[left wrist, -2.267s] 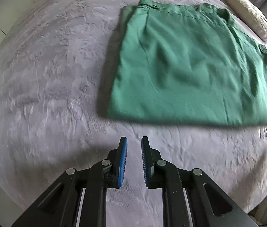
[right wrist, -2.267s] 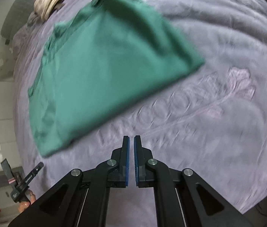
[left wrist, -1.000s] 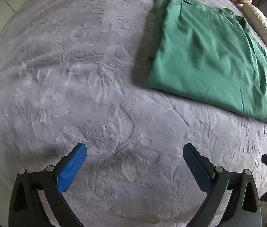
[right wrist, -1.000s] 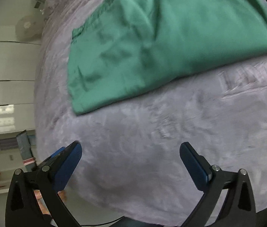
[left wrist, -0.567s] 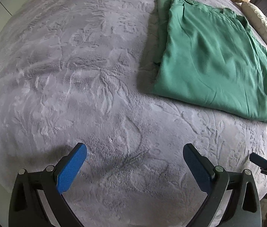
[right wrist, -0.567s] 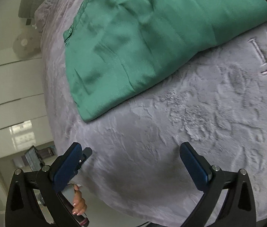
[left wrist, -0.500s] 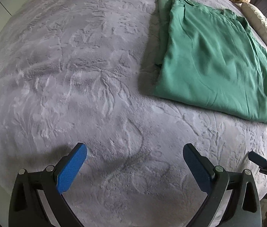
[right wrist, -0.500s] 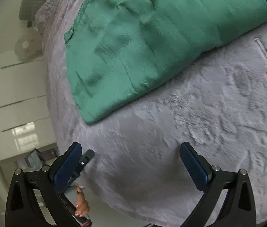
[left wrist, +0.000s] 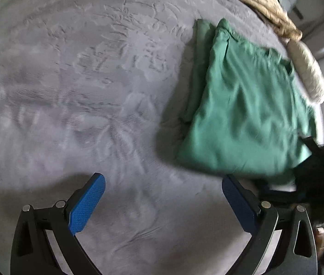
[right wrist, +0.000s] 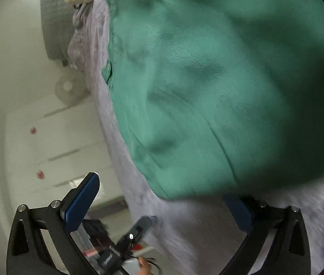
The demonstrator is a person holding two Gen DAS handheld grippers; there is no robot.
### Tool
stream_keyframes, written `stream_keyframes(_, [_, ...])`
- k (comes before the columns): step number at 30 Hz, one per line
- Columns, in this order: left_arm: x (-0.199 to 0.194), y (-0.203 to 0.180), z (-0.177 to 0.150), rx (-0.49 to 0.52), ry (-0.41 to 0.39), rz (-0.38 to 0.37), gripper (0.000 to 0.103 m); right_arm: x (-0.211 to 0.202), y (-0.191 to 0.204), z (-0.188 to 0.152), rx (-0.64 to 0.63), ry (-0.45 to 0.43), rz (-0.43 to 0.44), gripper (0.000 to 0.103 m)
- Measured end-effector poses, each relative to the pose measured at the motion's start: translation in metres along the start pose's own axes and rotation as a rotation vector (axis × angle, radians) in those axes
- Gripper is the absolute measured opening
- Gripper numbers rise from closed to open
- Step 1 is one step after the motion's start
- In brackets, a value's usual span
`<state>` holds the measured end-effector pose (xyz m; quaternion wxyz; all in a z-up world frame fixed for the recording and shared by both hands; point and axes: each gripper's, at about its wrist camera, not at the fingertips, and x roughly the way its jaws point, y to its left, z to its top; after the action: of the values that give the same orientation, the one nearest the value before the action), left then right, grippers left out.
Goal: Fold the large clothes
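The left tool (left wrist: 162, 200) hangs over a grey embossed bedspread (left wrist: 81, 80), its blue-padded fingers (left wrist: 87, 202) spread wide with nothing between them. Just beyond its right finger lies the near corner of a folded green garment (left wrist: 242, 114), flat on the bed and stretching away toward the far right. The right tool (left wrist: 315, 171) shows as a dark blurred shape at the garment's near right corner; whether it touches the cloth cannot be told. Behind the garment, a pale pillow (left wrist: 308, 68) and a crumpled tan cloth (left wrist: 265, 6) rest at the bed's far edge.

Seen from the right wrist, the right tool (right wrist: 164, 198) is also spread wide and holds nothing, one finger (right wrist: 81, 202) out past the bed's edge, the other low beside the green garment (right wrist: 219, 91), which fills most of that blurred view. Beyond the bed stand white cabinets (right wrist: 54, 142).
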<state>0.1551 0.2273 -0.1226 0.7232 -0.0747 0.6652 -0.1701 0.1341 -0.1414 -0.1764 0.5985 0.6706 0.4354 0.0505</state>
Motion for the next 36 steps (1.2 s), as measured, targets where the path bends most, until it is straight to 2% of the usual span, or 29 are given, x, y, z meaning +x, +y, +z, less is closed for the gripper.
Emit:
stream_keyframes(2, [0.004,-0.003,0.002,-0.027,0.002,-0.058,0.102,0.004,-0.004,0.002,0.022,-0.011,0.016,0.103])
stream_keyframes(4, [0.005,-0.010,0.003,-0.038,0.000,-0.107,0.102,0.007,-0.003,0.002,0.035,-0.009,0.048,0.093])
stream_keyframes(5, [0.007,-0.011,0.006,-0.039,0.001,-0.136,0.102,0.006,-0.002,0.003,0.039,-0.007,0.052,0.060])
stream_keyframes(6, [0.009,-0.012,0.011,-0.040,0.006,-0.172,0.102,0.006,-0.001,0.003,0.034,-0.002,0.029,0.011])
stream_keyframes(7, [0.009,-0.019,0.010,-0.047,0.017,-0.214,0.102,0.006,0.001,0.004,0.019,0.004,-0.004,0.007])
stream_keyframes(10, [0.020,-0.021,0.024,-0.094,0.064,-0.370,0.102,0.000,0.010,0.005,-0.013,0.023,0.047,0.007])
stream_keyframes(12, [0.029,-0.026,0.039,-0.101,0.080,-0.447,0.102,-0.007,0.021,0.005,-0.041,0.028,0.084,0.007])
stream_keyframes(16, [0.047,-0.046,0.071,-0.074,0.119,-0.518,0.102,-0.015,0.037,0.006,-0.088,0.051,0.096,0.007])
stream_keyframes(19, [0.067,-0.068,0.089,-0.052,0.172,-0.531,0.102,-0.016,0.039,0.007,-0.092,0.064,0.099,0.007])
stream_keyframes(21, [0.079,-0.083,0.096,-0.049,0.193,-0.484,0.102,-0.017,0.037,0.009,-0.092,0.071,0.095,0.007])
stream_keyframes(22, [0.082,-0.090,0.098,-0.045,0.186,-0.462,0.095,-0.015,0.034,0.008,-0.091,0.079,0.085,0.007])
stream_keyframes(23, [0.081,-0.098,0.098,-0.025,0.167,-0.427,0.078,-0.014,0.033,0.011,-0.093,0.086,0.072,0.007])
stream_keyframes(24, [0.082,-0.105,0.097,0.009,0.161,-0.382,0.036,-0.011,0.030,0.011,-0.098,0.097,0.045,0.007])
stream_keyframes(25, [0.085,-0.113,0.098,0.034,0.165,-0.352,0.025,-0.010,0.028,0.009,-0.105,0.108,0.004,0.008])
stream_keyframes(28, [0.077,-0.133,0.095,0.104,0.116,-0.280,0.019,-0.011,0.029,0.001,-0.169,0.192,-0.170,0.017])
stream_keyframes(31, [0.061,-0.149,0.093,0.169,0.057,-0.242,0.018,-0.031,0.043,-0.008,-0.300,0.245,-0.265,0.026])
stream_keyframes(33, [0.051,-0.157,0.092,0.189,0.032,-0.235,0.017,-0.062,0.056,-0.008,-0.402,0.186,-0.305,0.027])
stream_keyframes(35, [0.041,-0.164,0.091,0.203,0.010,-0.228,0.016,-0.097,0.066,0.001,-0.466,0.052,-0.349,0.027])
stream_keyframes(36, [0.035,-0.172,0.091,0.212,-0.006,-0.222,0.016,-0.111,0.067,0.008,-0.477,-0.014,-0.375,0.023])
